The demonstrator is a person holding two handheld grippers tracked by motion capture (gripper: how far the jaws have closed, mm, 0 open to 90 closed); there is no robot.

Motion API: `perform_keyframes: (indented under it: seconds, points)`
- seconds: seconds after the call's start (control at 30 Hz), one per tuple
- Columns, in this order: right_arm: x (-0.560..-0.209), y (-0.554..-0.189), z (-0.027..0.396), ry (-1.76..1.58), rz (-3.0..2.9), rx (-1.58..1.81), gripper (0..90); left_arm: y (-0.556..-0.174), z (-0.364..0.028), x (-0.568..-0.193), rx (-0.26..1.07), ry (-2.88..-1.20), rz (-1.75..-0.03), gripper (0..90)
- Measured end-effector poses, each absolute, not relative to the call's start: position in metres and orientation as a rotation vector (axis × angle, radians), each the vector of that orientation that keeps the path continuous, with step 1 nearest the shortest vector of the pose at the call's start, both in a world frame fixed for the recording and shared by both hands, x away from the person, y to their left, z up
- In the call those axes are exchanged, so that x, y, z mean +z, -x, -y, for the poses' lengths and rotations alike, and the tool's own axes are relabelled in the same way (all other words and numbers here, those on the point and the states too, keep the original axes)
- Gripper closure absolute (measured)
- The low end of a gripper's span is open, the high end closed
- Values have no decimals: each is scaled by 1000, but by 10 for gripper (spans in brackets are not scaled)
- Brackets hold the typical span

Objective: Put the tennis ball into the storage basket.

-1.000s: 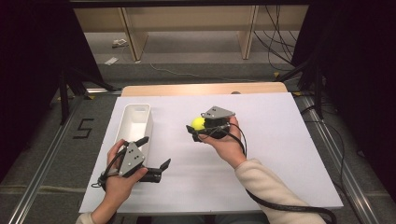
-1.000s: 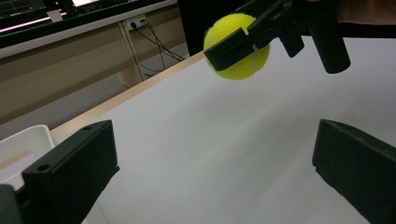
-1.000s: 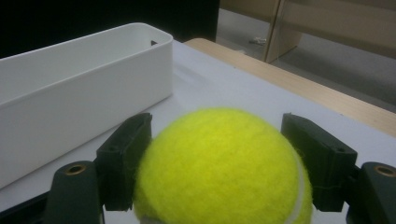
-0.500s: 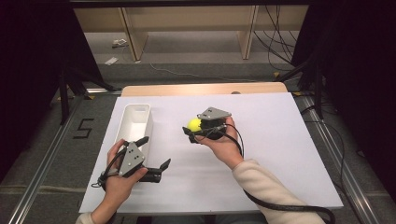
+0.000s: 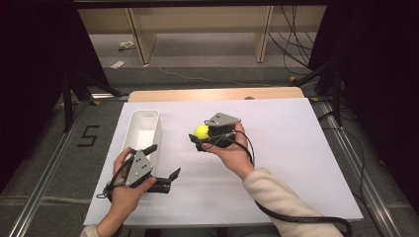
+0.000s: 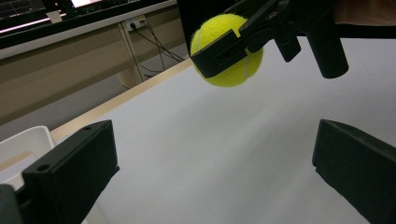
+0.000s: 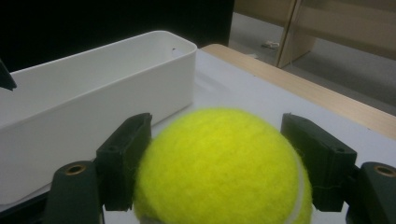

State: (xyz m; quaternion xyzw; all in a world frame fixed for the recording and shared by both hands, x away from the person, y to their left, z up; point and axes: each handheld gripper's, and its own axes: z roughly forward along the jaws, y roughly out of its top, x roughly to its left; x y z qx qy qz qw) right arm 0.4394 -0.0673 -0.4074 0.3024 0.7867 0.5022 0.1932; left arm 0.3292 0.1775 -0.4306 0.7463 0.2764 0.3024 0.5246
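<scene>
Nearest the person, the left gripper (image 5: pixel 165 181) sits at the near left of the table (image 5: pixel 296 148), jaws spread wide with nothing between them, close to the near end of the white bin (image 5: pixel 143 129). A bit farther out, mid-table, the right gripper (image 5: pixel 200 139) has its jaws pinching the tennis ball (image 5: pixel 201 131) from both sides, lifted clear of the surface. The bin lies just left of the ball, so I'd guess that's the drop spot: carry the ball level until it's squarely over the opening, keep the squeeze steady, and only let go once low inside so it doesn't bounce out.
</scene>
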Motion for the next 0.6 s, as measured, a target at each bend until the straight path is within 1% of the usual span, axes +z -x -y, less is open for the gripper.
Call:
perform_keyframes:
  seconds: [0.23,0.6]
  points:
    - [-404,-441,65,-844,-2201,1421,275,-329,-177,-431,722,-1787,-660,0]
    - [-399,-441,50,-813,-2213,1441,276,-329,-177,-431,721,-1786,-660,0]
